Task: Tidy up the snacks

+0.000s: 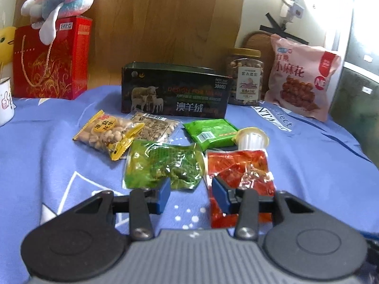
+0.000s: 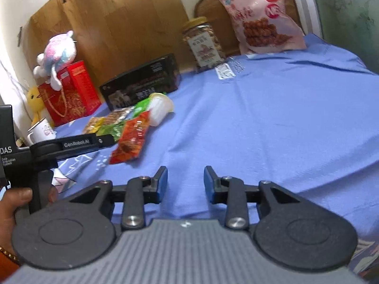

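Left gripper (image 1: 191, 193) part open, nothing between the blue pads. Its right finger hides part of the red snack packet (image 1: 239, 179), long axis running away from camera. Green packet (image 1: 163, 165) just left of it; dark box (image 1: 174, 90) beyond. Right gripper (image 2: 186, 184) part open, empty, over the blue cloth (image 2: 272, 130).

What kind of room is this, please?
Probably a bedroom at home: a blue bedsheet covers the surface, plush toys sit on a red gift box, and a wooden board stands behind.
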Demonstrator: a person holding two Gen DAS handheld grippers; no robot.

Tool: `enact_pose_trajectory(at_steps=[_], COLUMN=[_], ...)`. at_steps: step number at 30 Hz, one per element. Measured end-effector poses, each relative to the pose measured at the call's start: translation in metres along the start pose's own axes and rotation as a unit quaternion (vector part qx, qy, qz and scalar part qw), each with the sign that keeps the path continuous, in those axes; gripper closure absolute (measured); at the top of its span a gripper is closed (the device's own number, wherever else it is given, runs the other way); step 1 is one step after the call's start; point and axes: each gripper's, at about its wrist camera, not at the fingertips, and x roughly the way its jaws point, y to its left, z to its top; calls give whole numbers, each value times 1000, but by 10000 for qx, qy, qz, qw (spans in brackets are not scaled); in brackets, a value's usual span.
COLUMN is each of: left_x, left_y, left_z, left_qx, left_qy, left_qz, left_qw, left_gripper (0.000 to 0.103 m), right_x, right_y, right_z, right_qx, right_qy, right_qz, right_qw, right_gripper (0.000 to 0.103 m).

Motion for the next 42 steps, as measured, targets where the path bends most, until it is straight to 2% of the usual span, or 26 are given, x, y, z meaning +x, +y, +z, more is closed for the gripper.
enact_pose_trajectory(at_steps=[3, 9, 22, 42], left_x=[6, 4, 5, 6], left_y=[-1, -1, -4, -5], left_z=[1, -1, -1, -1], left_qx=[-13, 46, 90, 121], left_qy=[-2, 7, 17, 32], left_qz=[74, 42, 127, 133], left_qw=[10000, 10000, 9999, 9998], left_gripper=[63, 59, 56, 52], right_x=[1, -2, -4, -4], right_y=[-13, -13, -22, -25], right_z=[0, -3, -6, -7], right_qx=[242, 114, 208, 209], right_qy=[62, 21, -98, -176], right_qz=[158, 235, 480, 573], right_qw=[9996, 9997, 9986, 9980], right_gripper=[66, 65, 65, 65])
